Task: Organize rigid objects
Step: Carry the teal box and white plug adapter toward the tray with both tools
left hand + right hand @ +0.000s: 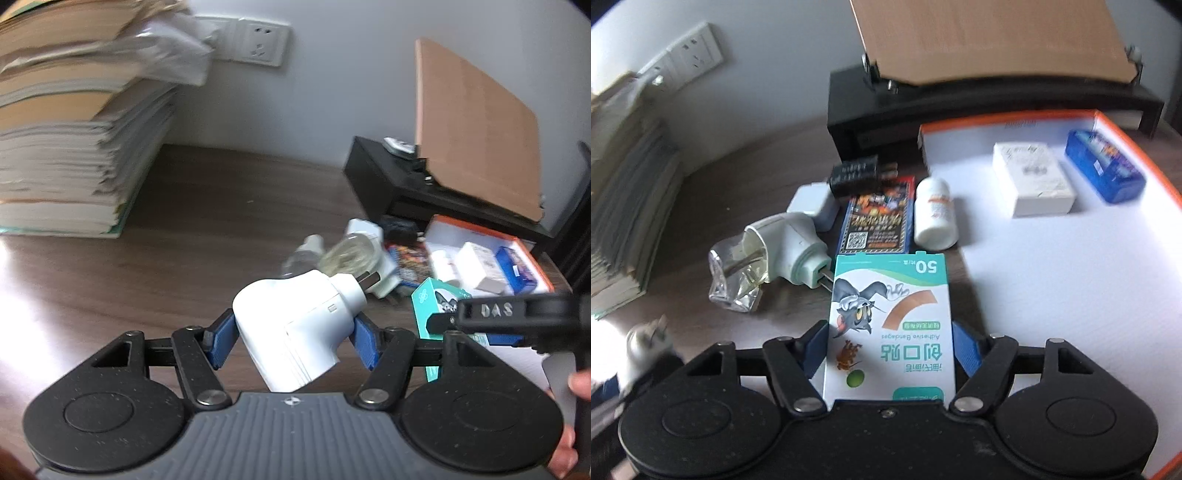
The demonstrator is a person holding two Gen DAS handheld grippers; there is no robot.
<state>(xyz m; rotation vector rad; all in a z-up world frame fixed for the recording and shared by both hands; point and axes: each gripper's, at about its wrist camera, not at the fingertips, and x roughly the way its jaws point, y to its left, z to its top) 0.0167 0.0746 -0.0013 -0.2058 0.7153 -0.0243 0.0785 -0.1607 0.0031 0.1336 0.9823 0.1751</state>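
**Both claws loaded above a cluttered worktop**

The left claw (293, 341) pinches a white plug-in adapter (295, 325) between its blue pads, one pad pressed to each side of the body. The adapter is tilted, its metal prongs pointing up and to the right, and it hangs clear of the dark wooden worktop (207, 221).

The right claw (890, 350) grips a box of adhesive bandages (890, 325), white and teal with a cartoon cat printed on it. The left pad lies against the box's edge; on the right side the contact is hard to make out. The box lies lengthwise between the fingers, its far end reaching out over the worktop beside a large white tray with an orange rim (1137, 147).

Inside that tray sit a white carton (1032, 179) and, just right of it, a blue packet (1106, 170). A small white bottle (934, 212) lies at the tray's left edge. Left of the bottle are a colourful flat packet (877, 221), a black charger (857, 175) and a small white cube plug (812, 203). Nearer the box lies a pale plug-in vaporiser with a clear bottle (768, 258), on its side.

A tall stack of books and papers (66, 140) stands at the far left by the wall.
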